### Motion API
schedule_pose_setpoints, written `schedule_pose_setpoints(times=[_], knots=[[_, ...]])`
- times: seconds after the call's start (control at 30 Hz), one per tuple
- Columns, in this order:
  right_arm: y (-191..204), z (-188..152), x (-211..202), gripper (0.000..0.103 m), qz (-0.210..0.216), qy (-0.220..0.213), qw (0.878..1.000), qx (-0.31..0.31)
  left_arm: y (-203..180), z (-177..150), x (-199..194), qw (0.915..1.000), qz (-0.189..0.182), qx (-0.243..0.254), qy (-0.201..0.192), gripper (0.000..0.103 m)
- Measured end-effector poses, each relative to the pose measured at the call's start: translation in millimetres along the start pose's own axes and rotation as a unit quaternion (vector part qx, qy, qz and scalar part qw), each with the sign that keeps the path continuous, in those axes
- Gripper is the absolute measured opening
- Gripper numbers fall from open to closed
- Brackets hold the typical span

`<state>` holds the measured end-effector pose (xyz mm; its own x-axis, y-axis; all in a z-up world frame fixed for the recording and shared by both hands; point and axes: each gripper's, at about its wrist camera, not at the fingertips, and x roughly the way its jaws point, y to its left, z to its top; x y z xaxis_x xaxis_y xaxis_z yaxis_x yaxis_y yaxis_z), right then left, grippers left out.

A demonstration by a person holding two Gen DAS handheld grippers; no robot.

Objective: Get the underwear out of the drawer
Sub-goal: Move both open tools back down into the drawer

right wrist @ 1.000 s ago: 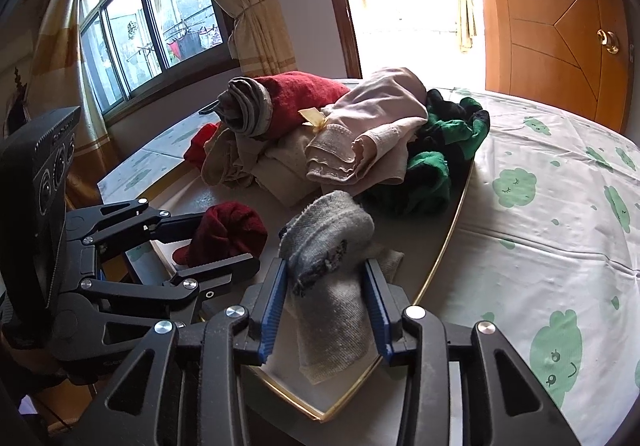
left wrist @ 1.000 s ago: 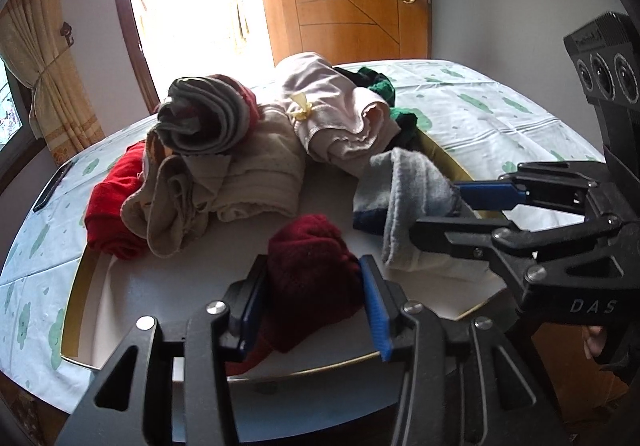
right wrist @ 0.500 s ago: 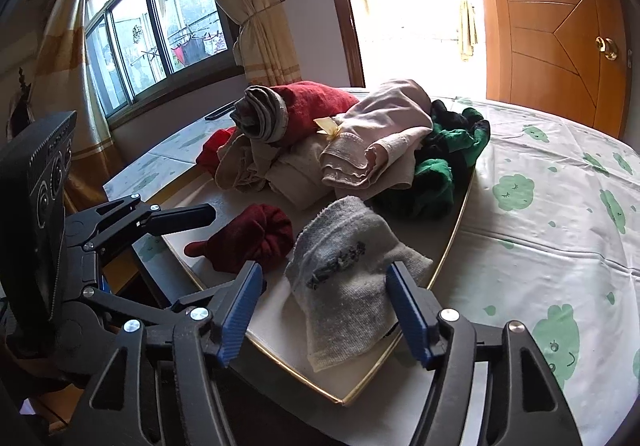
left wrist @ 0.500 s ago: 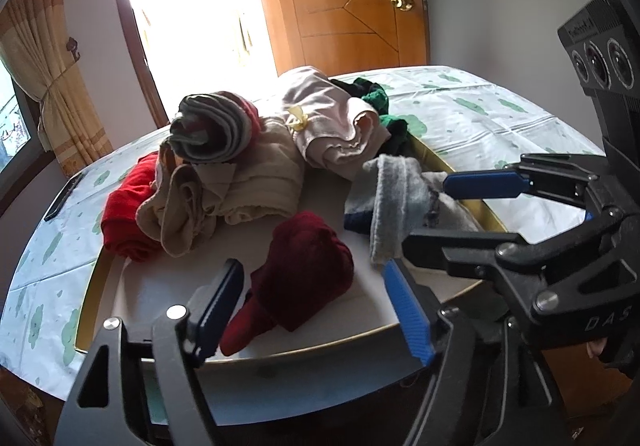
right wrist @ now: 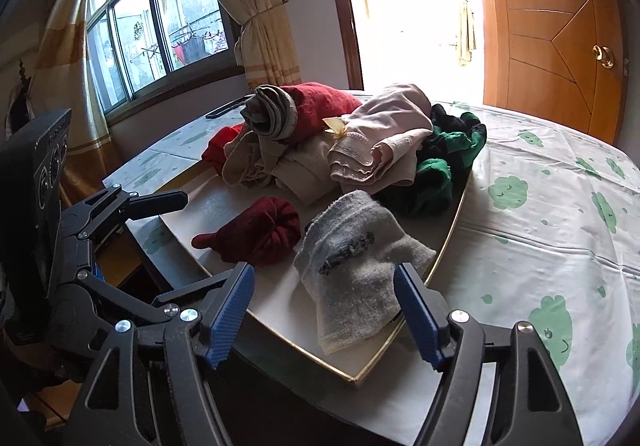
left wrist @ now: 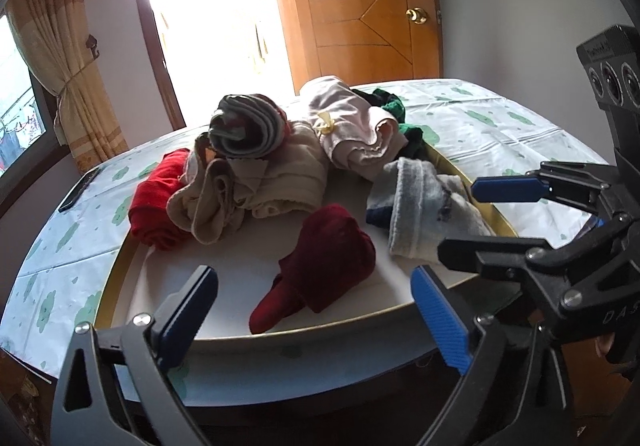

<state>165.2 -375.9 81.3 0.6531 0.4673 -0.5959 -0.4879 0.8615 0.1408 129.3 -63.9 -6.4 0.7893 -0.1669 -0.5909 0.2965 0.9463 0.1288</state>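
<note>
From the left wrist, the left gripper (left wrist: 316, 310) is spreading its jaws, and nothing is pressing against the blue pads. A second ago those pads were pinching the dark red bundle (left wrist: 324, 258); now that bundle is lying free on the white tray (left wrist: 224, 266), between and a little beyond the fingertips. The gripper is also sitting a bit farther back from the pile than before. To the right, the right gripper (left wrist: 480, 222) is reaching in from the side, its jaws apart on either side of the grey sock (left wrist: 420, 206).

From the right wrist, the right gripper (right wrist: 324, 306) is likewise opening. The grey sock (right wrist: 356, 258) it was squeezing a second ago is now lying loose on the tray (right wrist: 400, 350), draped over the near gold edge, between the pads but not pressed by them. The left gripper (right wrist: 188, 246) is showing at the left, spread.

Both pieces are released, so this round of placing looks finished, and the hands are probably free to fetch more. No drawer is showing in either view.

Only the right view is showing the green and black garment (right wrist: 444, 158) clearly, plus the window (right wrist: 152, 30). The left view is showing the beige pile (left wrist: 260, 174) and the pink underwear (left wrist: 352, 126) from the front.
</note>
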Motion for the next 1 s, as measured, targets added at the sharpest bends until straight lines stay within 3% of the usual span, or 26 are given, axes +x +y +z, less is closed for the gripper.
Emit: schedule_pose_setpoints(times=[0.23,0.63,0.73,0.83,1.0], knots=[[8,-24,-44,0.075,0.003,-0.004,0.999,-0.033,-17,-29,-26,0.9988,-0.003,0.049,-0.007,0.101],[24,-72,-88,0.078,0.004,0.025,0.996,-0.084,-52,-65,-37,0.9915,-0.051,0.112,0.042,0.101],[25,-86,-92,0.078,-0.002,0.036,0.995,-0.091,-67,-77,-31,0.9831,-0.07,0.149,0.082,0.101],[24,-98,-93,0.078,-0.001,0.047,0.995,-0.091,-82,-90,-20,0.9689,-0.106,0.171,0.144,0.101],[19,-112,-84,0.078,0.0,0.063,0.994,-0.087,-95,-104,-3,0.9465,-0.162,0.163,0.226,0.101]])
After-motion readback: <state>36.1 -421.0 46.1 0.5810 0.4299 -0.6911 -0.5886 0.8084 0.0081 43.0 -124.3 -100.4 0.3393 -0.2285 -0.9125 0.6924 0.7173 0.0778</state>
